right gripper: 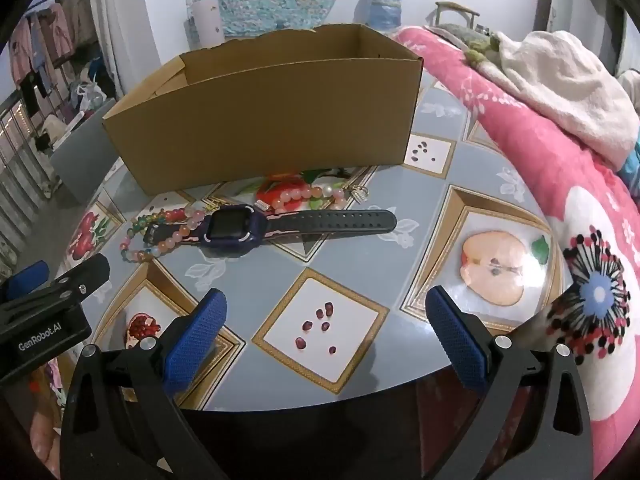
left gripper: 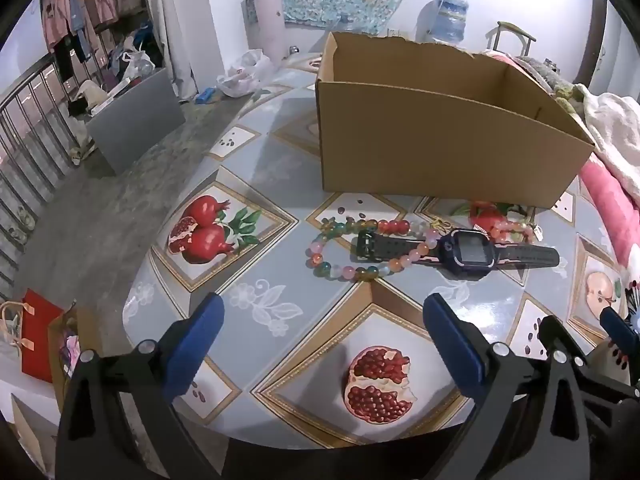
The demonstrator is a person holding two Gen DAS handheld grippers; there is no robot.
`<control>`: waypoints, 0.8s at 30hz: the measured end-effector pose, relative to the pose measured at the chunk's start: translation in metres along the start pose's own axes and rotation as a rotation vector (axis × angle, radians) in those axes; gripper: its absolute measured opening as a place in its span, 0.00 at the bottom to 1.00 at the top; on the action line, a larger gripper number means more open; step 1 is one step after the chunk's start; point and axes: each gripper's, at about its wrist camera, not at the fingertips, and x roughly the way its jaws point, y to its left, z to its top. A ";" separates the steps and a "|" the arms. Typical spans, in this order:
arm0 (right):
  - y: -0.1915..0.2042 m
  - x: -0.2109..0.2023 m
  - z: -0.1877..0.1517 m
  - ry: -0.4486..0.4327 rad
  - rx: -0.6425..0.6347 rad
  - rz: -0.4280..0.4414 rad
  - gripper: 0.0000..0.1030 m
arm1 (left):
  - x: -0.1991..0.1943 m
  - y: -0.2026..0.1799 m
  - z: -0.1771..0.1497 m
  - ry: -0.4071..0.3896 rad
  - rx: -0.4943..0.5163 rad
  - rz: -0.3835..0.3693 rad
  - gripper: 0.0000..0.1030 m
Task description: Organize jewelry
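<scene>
Spread fingers (left gripper: 454,336) hover short of watch (left gripper: 460,249).

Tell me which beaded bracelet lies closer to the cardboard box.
The pink and red bracelet with the pearl bead, just before the cardboard box. The multicoloured bracelet lies farther out, under the watch strap.

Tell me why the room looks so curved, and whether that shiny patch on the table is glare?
Left wrist view: the fisheye lens bows the cardboard box and railing, with dark corners. Right wrist view: same bending; yes, a pale light reflection washes the glossy tablecloth near the apple print; the watch stays sharp.
</scene>
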 end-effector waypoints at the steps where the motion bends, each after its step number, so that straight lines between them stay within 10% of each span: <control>1: 0.000 0.001 0.000 0.001 -0.002 0.000 0.93 | 0.000 0.000 0.000 0.004 0.001 0.001 0.95; 24: 0.009 -0.007 0.004 -0.048 -0.029 -0.033 0.93 | 0.005 0.014 -0.001 0.018 -0.032 -0.009 0.95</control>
